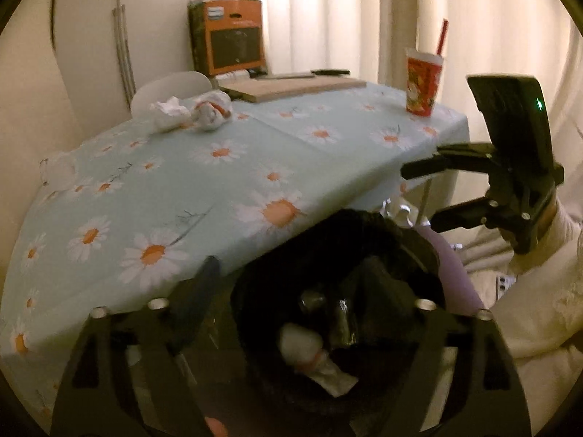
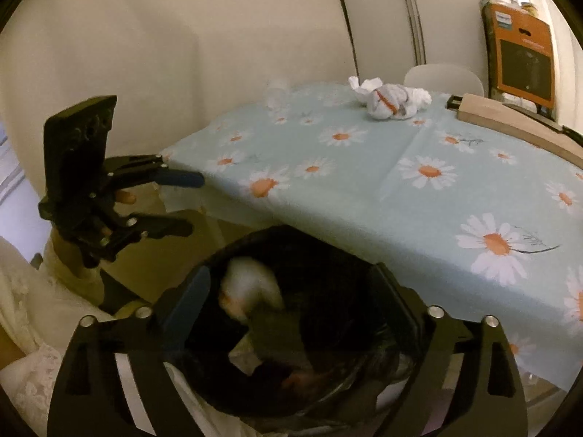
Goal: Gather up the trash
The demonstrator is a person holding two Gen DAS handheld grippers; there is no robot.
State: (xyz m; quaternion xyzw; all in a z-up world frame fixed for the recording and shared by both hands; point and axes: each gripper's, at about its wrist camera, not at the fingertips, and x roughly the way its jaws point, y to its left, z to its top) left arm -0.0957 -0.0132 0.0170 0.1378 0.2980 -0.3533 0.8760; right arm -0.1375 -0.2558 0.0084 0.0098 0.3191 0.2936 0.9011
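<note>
A bin with a black liner (image 1: 364,240) (image 2: 328,251) stands below the table's near edge. Crumpled white paper (image 1: 309,349) lies inside it; in the right wrist view a blurred white wad (image 2: 251,287) shows just inside the bin mouth. My left gripper (image 1: 313,291) (image 2: 191,200) is open and empty above the bin. My right gripper (image 2: 291,284) (image 1: 426,196) is open and empty above the bin too. More crumpled white wrappers (image 1: 193,113) (image 2: 390,100) lie at the table's far side. A red paper cup with a straw (image 1: 422,80) stands at the far right corner.
The table has a light blue daisy tablecloth (image 1: 218,189) (image 2: 400,182). A wooden board (image 1: 295,87) (image 2: 517,127), an orange box (image 1: 229,36) (image 2: 521,54), a white chair back (image 1: 171,87) and a clear plastic piece (image 1: 58,171) (image 2: 277,94) are at its far edges.
</note>
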